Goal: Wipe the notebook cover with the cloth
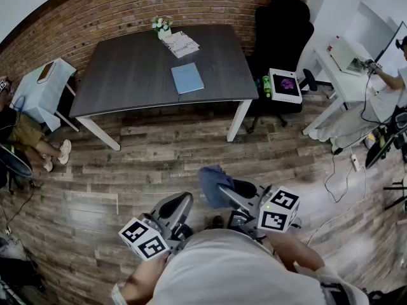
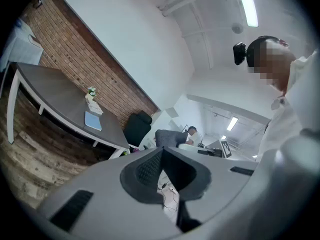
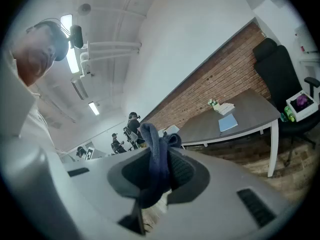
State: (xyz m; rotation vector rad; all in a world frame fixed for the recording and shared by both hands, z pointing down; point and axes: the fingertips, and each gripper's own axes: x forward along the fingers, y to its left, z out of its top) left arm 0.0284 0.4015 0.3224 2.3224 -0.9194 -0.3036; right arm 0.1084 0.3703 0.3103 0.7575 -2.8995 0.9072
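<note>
R gripper [image 3: 156, 176] pinches the cloth [image 3: 152, 149] — dark blue, bunched, sticking up past the fingers [image 3: 184, 171] and hanging below them. L gripper [image 2: 161, 170]: fingers pressed together, nothing between. In the head view both are held low over the wood floor [image 1: 159, 151], well apart from the desk [image 1: 127, 75]. The notebook [image 1: 187, 78] — light blue, shut — lies flat on the desk nr its front edge, about mid-width, w/ nothing touching it. Behind it, toward the brick wall [image 1: 95, 11], sits a stack of papers [image 1: 182, 43] w/ a small flower pot [image 1: 161, 27] just beside. A black chair [image 1: 283, 30] stands at the desk's end on the R gripper's side.
</note>
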